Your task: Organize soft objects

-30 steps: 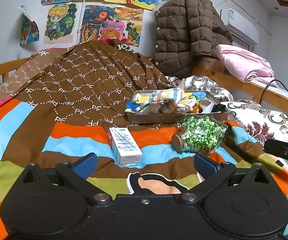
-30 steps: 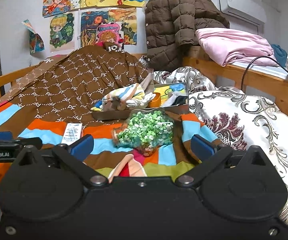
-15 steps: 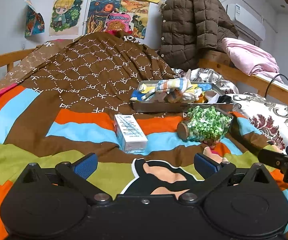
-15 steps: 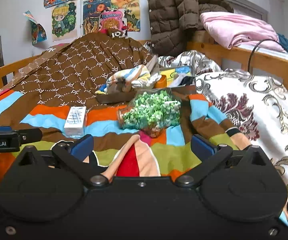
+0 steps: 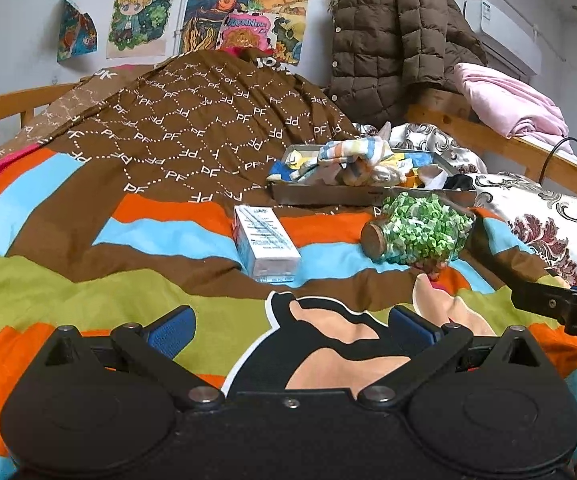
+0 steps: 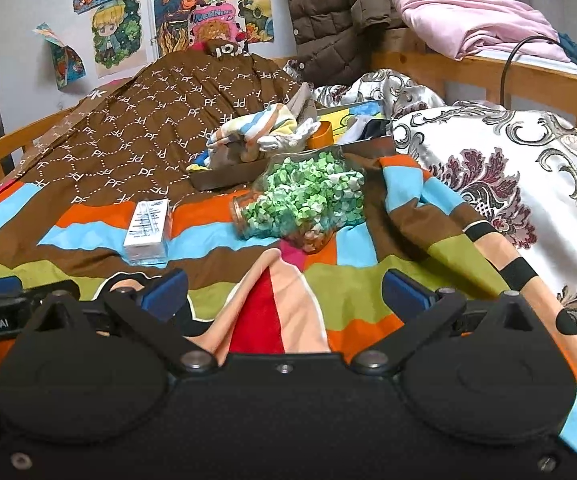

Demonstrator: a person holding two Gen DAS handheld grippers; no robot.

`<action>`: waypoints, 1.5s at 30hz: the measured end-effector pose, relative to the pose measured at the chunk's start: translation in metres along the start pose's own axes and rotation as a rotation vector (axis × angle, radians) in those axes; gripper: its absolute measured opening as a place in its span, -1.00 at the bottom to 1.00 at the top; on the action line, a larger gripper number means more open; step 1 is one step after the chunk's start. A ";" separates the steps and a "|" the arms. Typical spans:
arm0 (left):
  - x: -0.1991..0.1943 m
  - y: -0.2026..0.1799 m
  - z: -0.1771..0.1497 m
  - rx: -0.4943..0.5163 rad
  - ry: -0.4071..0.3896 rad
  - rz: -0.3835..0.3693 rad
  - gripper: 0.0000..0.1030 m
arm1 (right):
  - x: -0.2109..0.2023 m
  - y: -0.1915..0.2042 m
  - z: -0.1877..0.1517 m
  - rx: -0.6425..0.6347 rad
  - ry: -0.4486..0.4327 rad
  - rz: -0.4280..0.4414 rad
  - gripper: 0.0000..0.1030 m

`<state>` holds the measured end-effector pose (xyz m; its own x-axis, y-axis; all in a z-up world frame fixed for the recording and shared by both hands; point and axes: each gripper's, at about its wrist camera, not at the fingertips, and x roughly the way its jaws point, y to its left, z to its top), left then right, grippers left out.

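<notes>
A grey tray [image 5: 328, 196] on the bed holds a striped pastel cloth [image 5: 358, 156] and other small soft items; it also shows in the right wrist view [image 6: 224, 178] with the cloth [image 6: 264, 124]. A glass jar of green paper stars [image 5: 420, 228] [image 6: 304, 200] lies on its side in front of the tray. A white box [image 5: 264, 242] [image 6: 148, 226] lies left of the jar. My left gripper [image 5: 292, 330] is open and empty, low over the striped quilt. My right gripper [image 6: 284, 294] is open and empty, near the jar.
The colourful striped quilt [image 5: 68, 292] covers the bed, with a brown patterned blanket [image 5: 192, 128] heaped behind. A floral pillow [image 6: 520, 184] lies at right. A brown jacket [image 5: 392, 40] and pink cloth [image 5: 508, 104] hang on the wooden rail [image 6: 468, 68].
Both grippers have drawn back and lowered toward the quilt; the tray, jar and box look farther off. Both stay open and empty.
</notes>
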<state>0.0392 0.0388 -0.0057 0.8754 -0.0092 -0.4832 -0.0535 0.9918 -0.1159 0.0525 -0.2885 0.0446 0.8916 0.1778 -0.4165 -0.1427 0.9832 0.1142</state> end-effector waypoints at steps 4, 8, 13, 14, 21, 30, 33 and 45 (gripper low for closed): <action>0.001 0.000 -0.003 -0.004 0.008 0.000 0.98 | 0.007 0.001 0.000 -0.006 0.002 -0.001 0.99; 0.001 0.000 -0.005 -0.003 -0.006 0.005 0.98 | 0.011 0.004 -0.001 -0.015 -0.002 0.000 0.99; 0.001 0.000 -0.006 -0.026 -0.012 0.001 0.98 | 0.018 0.005 -0.004 -0.021 0.007 0.005 0.99; 0.002 0.000 -0.006 -0.027 -0.009 0.000 0.98 | 0.018 0.005 -0.004 -0.020 0.008 0.007 0.99; 0.007 0.001 -0.008 -0.035 0.015 0.015 0.98 | 0.017 0.004 -0.006 -0.022 0.007 0.009 0.99; 0.009 0.003 -0.010 -0.040 0.019 0.020 0.98 | 0.015 0.007 -0.008 -0.013 0.011 0.009 0.99; 0.009 0.002 -0.010 -0.034 0.016 0.016 0.98 | 0.015 0.007 -0.008 -0.012 0.009 0.008 0.99; 0.008 0.001 -0.010 -0.032 0.025 0.016 0.98 | 0.013 0.009 -0.008 -0.009 0.005 0.005 0.99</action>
<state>0.0414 0.0382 -0.0188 0.8622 0.0029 -0.5066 -0.0832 0.9872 -0.1358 0.0591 -0.2768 0.0327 0.8887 0.1831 -0.4204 -0.1510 0.9825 0.1087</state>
